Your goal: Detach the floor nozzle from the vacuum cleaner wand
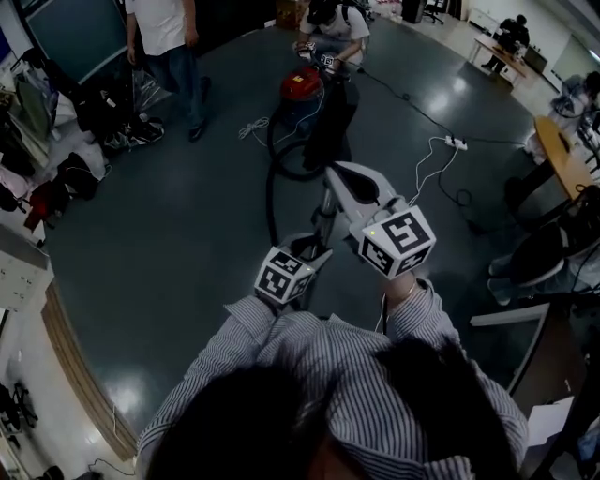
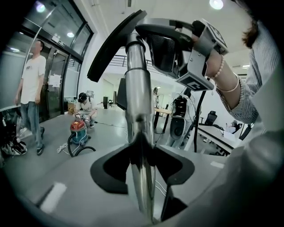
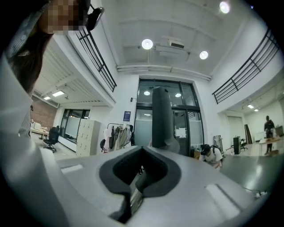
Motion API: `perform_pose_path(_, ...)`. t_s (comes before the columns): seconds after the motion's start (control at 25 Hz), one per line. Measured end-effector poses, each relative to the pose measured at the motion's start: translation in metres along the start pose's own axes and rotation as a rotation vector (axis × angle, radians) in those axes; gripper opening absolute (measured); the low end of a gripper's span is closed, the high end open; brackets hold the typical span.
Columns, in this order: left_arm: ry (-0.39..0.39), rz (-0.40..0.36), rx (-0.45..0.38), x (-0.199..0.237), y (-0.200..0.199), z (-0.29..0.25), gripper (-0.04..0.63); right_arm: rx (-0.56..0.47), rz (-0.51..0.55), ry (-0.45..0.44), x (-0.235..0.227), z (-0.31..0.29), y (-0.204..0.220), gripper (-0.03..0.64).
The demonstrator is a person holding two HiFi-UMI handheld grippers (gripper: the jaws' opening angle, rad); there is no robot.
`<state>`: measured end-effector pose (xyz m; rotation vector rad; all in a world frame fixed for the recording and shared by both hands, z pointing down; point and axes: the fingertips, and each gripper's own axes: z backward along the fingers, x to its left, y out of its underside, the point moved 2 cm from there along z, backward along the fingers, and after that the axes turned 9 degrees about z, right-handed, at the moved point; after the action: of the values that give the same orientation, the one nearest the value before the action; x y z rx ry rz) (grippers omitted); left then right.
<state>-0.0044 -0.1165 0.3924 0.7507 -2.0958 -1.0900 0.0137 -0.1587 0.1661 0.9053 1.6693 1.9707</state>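
Floor nozzle (image 2: 116,46): dark, flat, tilted plate at the top end of the wand, held up off the floor in front of the person. The dark grey neck stands upright in the right gripper view.
Wand (image 2: 138,111): shiny chrome tube, near upright, rising from between the left jaws to the nozzle.
Left gripper (image 2: 142,153): clenched on the wand, a dark pad pressed to each side of the tube, lower down than the other gripper.
Right gripper (image 3: 138,173): clamped at the nozzle's neck, where dark plastic meets chrome.
Wrist (image 2: 222,73): pale bead bracelet and striped sleeve, just behind the right gripper's cube.
Marker cubes (image 1: 398,242): side by side in the head view, just above the striped sleeves, the right one higher.
Vacuum canister (image 1: 302,84): red top, on the floor well beyond the grippers. The left gripper view shows a bluish lower body.
Hose (image 1: 273,187): black, looping over the dark glossy floor from the canister toward the grippers.
Crouching person (image 1: 333,26): white top, just behind the canister.
Standing person (image 2: 30,95): white shirt and jeans, at the left near bags and shoes.
Power strip (image 1: 457,142): white, on the floor to the right, with a white cord trailing from it.
Writing: black-and-white square patterns on the cubes. The blue sign (image 3: 127,116) by the glass doors and the print on the standing person's shirt are too small to read.
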Motion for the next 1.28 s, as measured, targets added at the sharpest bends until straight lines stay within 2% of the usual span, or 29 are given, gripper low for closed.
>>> perform_pose_path(0.28,-0.047,-0.005,-0.039,0.016,-0.005,0.015,0.181,-0.056,-0.047,-0.034,-0.002,0.005,-0.016,0.003)
perform_pose_path(0.4,-0.035,-0.004,-0.047,0.015,-0.005,0.015,0.181,-0.056,-0.081,-0.037,-0.01,0.008,-0.017,0.102)
perform_pose_path(0.44,-0.03,-0.001,-0.048,0.014,-0.005,0.014,0.181,-0.052,-0.11,-0.041,-0.013,0.007,-0.015,0.152)
perform_pose_path(0.52,-0.023,0.004,-0.048,0.012,-0.004,0.013,0.181,-0.041,-0.19,-0.055,-0.018,0.005,-0.009,0.192)
perform_pose_path(0.84,-0.016,-0.008,-0.025,0.001,0.002,0.01,0.181,0.056,-0.44,-0.193,-0.005,-0.005,0.026,0.207)
perform_pose_path(1.0,0.006,-0.032,-0.009,-0.002,0.008,0.009,0.183,0.094,-0.417,-0.2,0.002,-0.018,0.033,0.203)
perform_pose_path(1.04,0.01,-0.033,-0.013,-0.002,0.01,0.009,0.183,0.099,-0.417,-0.199,0.001,-0.019,0.035,0.184)
perform_pose_path(1.16,0.021,-0.026,-0.026,-0.004,0.009,0.003,0.181,0.098,-0.438,-0.239,-0.005,-0.016,0.038,0.178)
perform_pose_path(1.28,0.038,-0.025,-0.035,-0.007,0.005,0.001,0.181,0.122,-0.345,-0.317,-0.006,-0.013,0.033,0.175)
